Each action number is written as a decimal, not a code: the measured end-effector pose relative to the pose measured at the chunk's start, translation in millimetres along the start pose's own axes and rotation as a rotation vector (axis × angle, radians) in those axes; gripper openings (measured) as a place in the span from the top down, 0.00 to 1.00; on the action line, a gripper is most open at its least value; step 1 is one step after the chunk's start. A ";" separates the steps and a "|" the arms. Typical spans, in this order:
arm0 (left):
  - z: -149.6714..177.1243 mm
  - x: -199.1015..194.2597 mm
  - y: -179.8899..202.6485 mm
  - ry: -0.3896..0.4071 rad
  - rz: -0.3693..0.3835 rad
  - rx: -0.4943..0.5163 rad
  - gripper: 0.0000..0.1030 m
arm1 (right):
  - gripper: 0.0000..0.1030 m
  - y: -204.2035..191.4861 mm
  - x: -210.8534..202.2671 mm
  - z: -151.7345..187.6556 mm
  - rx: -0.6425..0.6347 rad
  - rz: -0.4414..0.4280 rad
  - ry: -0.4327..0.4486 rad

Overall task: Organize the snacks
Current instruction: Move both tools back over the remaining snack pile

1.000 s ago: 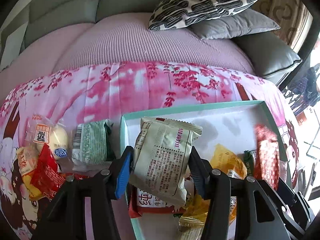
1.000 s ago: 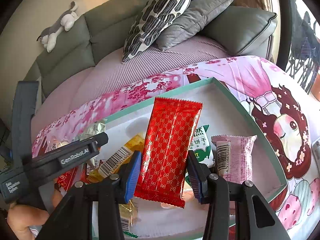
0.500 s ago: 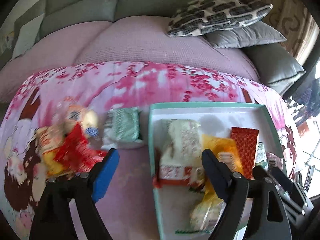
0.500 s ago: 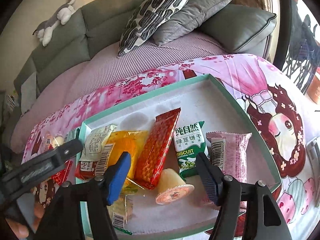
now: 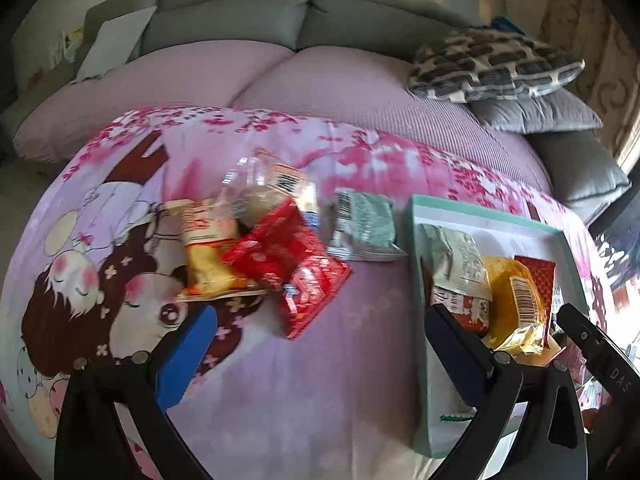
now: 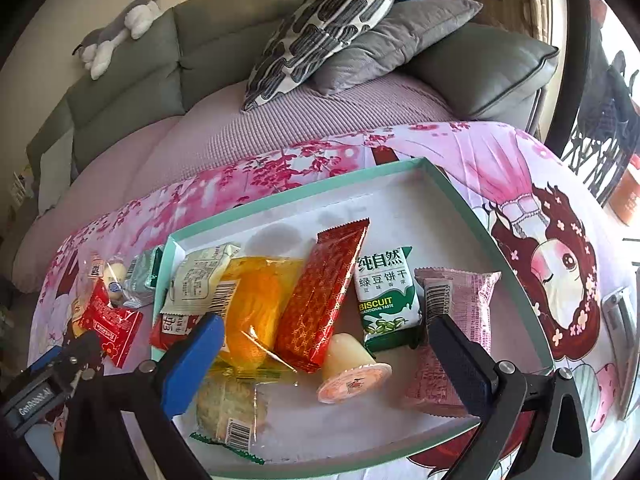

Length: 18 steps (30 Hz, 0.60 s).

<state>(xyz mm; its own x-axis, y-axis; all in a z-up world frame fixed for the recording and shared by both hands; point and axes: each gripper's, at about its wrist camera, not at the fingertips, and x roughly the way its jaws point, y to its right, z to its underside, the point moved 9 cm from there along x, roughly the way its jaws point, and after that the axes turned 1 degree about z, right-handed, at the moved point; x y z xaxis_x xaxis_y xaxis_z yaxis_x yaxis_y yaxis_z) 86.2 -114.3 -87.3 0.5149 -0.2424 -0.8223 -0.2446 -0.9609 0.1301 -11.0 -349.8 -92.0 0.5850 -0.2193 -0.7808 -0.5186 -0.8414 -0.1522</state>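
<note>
A shallow white box with a mint-green rim [image 6: 280, 196] [image 5: 480, 210] lies on a pink cartoon blanket. It holds several snacks: a pale green packet [image 6: 200, 280], a yellow packet [image 6: 256, 304], a red patterned bar [image 6: 324, 296], a green bean biscuit pack [image 6: 384, 296], a pink packet [image 6: 456, 300] and a jelly cup [image 6: 352, 372]. Loose snacks lie left of the box: red packets [image 5: 288, 260], a yellow-orange packet [image 5: 208, 252], a clear bag [image 5: 272, 188] and a green packet [image 5: 368, 224]. My left gripper [image 5: 320, 360] is open and empty, near the loose pile. My right gripper [image 6: 332, 364] is open and empty over the box.
A grey sofa [image 6: 132, 68] with a patterned cushion [image 6: 324, 24] and grey cushions [image 6: 400, 40] stands behind the pink bed cover. A plush toy [image 6: 116, 32] lies on the sofa back. A phone-like object [image 6: 620, 320] lies at the blanket's right edge.
Both grippers opened and let go: the pale green packet and the red patterned bar now lie in the box. My left gripper swung left toward the loose pile. My right gripper drew back.
</note>
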 end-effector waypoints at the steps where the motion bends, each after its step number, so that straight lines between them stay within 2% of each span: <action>1: -0.3 -3.1 -4.7 0.014 -0.003 -0.006 0.00 | 0.00 -1.5 -2.5 -0.8 -0.003 -0.005 0.009; 8: -9.0 -19.6 -25.3 0.084 0.001 -0.038 0.00 | 0.00 -13.9 -14.8 -4.4 0.027 -0.069 0.045; 14: -13.0 -25.6 -47.1 0.084 -0.022 -0.065 0.00 | 0.00 -41.4 -17.8 2.7 0.011 -0.140 0.025; 18: -13.5 -28.5 -71.2 0.067 -0.091 -0.077 0.00 | 0.00 -68.0 -23.1 8.4 -0.029 -0.181 0.030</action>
<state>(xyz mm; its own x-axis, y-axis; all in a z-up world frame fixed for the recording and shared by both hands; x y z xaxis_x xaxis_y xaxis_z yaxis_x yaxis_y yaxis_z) 100.0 -40.8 -65.7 0.5861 -0.1593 -0.7944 -0.1316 -0.9862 0.1007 5.6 -283.3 -68.8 0.6853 -0.0775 -0.7241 -0.3852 -0.8824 -0.2702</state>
